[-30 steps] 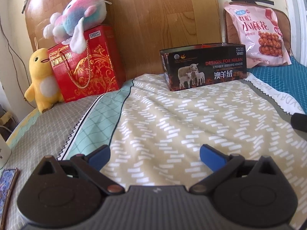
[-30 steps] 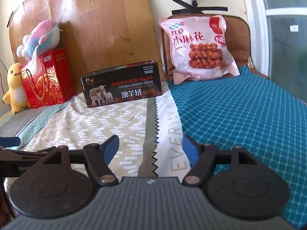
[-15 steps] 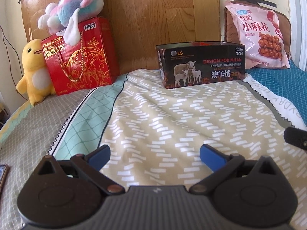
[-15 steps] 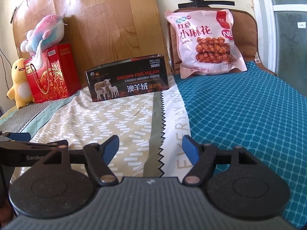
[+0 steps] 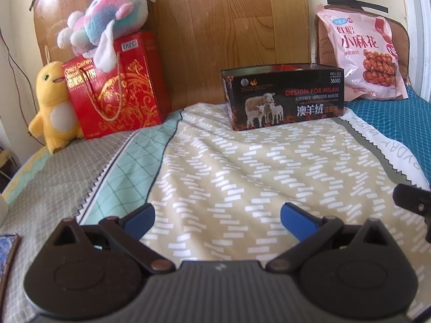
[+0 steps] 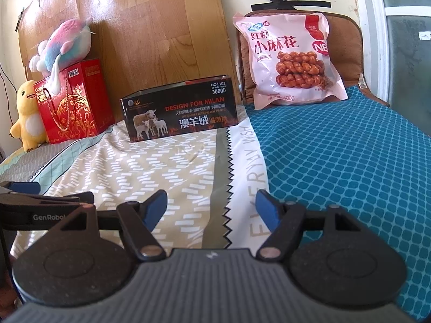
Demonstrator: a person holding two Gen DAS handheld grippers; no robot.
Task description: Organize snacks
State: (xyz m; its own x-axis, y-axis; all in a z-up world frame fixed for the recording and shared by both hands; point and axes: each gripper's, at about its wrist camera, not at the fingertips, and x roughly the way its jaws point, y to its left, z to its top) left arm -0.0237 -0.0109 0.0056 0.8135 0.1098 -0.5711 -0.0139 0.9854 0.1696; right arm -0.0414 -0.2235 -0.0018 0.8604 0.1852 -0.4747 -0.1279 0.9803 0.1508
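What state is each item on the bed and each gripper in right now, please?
Black box: open-topped, upright.
Snack bag: sealed, leaning on a brown cushion.
Red gift box: closed, upright, pink plush on top.
Yellow plush: upright beside it.
Left gripper: open, empty.
Right gripper: open, empty.

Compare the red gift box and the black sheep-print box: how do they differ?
The red gift box stands tall, closed, with a rope handle and a plush toy on top; the black box is low, wide and open-topped. Both sit against the wooden headboard.
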